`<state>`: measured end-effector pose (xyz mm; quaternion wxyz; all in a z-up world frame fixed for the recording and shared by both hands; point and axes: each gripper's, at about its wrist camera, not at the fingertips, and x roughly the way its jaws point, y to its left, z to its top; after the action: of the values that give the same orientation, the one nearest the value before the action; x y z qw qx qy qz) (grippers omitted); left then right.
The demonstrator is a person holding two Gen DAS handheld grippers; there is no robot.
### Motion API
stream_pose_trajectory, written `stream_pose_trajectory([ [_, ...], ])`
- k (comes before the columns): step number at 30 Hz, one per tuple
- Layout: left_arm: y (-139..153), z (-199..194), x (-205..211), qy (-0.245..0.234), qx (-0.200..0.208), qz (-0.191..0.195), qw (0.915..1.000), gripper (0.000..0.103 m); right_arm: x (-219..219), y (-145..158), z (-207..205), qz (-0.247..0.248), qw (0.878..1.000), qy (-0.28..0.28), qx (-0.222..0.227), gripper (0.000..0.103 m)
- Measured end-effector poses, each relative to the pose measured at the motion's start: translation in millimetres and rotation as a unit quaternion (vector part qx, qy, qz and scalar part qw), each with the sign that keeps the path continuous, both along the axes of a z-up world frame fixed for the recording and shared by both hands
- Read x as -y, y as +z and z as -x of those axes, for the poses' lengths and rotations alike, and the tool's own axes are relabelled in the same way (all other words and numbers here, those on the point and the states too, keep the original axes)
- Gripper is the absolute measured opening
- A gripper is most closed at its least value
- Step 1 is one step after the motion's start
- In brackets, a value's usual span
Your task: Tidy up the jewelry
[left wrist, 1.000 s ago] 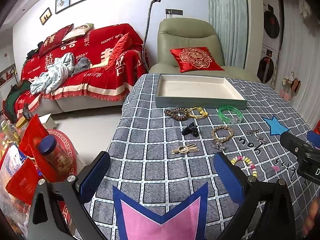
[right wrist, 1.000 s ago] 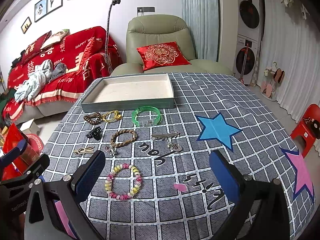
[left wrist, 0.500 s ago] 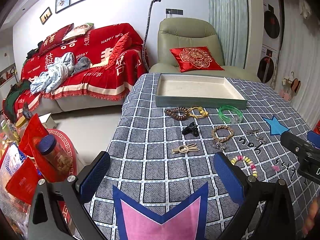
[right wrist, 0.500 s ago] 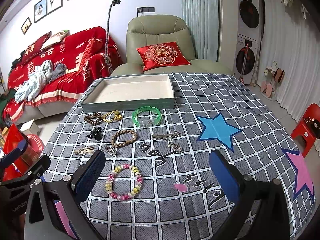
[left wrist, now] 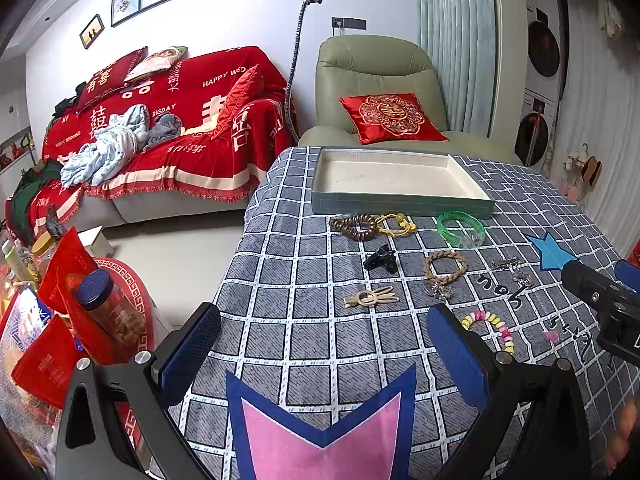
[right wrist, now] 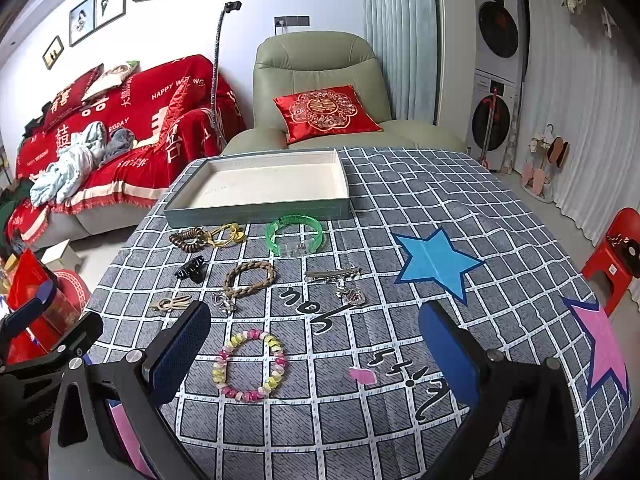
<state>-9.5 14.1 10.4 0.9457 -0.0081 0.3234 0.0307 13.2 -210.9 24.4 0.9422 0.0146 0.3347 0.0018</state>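
Across the left wrist view, the left gripper [left wrist: 320, 356] hangs low over the near edge of the worktop [left wrist: 280, 336] with its blue pads spread wide and nothing between them. The jewelry lies loose on the checked cloth, none of it yet in the tray [left wrist: 400, 200], which stands bare at the far side. Just before the tray lie a brown bead bracelet [left wrist: 354, 226] touching a yellow cord piece [left wrist: 396, 226], and a green bangle [left wrist: 460, 228]. Nearer are a black claw clip [left wrist: 380, 260], a braided bracelet [left wrist: 445, 266] and a beige hair clip [left wrist: 370, 298], the closest piece to this gripper. That clip looks flat, light and stiff; pinching it across its narrow middle seems the safest hold, since it lies flush on the cloth.

From the right wrist view, the right gripper [right wrist: 316, 354] is likewise wide open and empty. A pastel bead bracelet [right wrist: 251, 366] lies on the cloth just ahead of its left pad. It appears light and limp, probably strung on elastic, so it would sag when lifted; closing on one side of the ring should do. Beyond it lie a silver hair pin [right wrist: 332, 273] with a heart charm [right wrist: 354, 296] just beside it, small and likely slippery. The green bangle [right wrist: 294, 234] looks rigid, perhaps brittle, and is best gripped across its band.
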Motion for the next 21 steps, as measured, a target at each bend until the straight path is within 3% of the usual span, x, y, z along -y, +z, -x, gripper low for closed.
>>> stream_pose_trajectory([
  [21, -0.1, 0.4, 0.6, 0.0, -0.001, 0.0, 1.0, 0.103, -1.6, 2.2, 1.1, -0.002, 1.0, 0.0, 0.001, 0.103],
])
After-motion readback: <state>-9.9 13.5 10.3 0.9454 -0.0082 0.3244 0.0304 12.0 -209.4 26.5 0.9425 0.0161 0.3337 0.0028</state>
